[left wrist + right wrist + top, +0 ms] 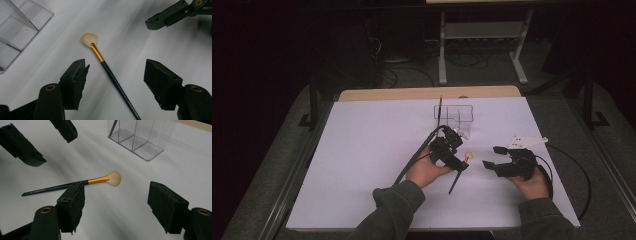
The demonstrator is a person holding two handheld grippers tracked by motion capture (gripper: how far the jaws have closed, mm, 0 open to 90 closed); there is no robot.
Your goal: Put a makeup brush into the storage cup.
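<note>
Your high view is dim: the room around the white table [362, 165] is almost black. In both gripper views the surface glares pale with streaky motion blur, while the near jaws stay fairly sharp and cast soft shadows.

A white-covered counter [362, 165] carries a makeup brush [110, 72] lying flat between the left tongs [115, 82], and a clear organizer [455, 116] beyond them.
</note>
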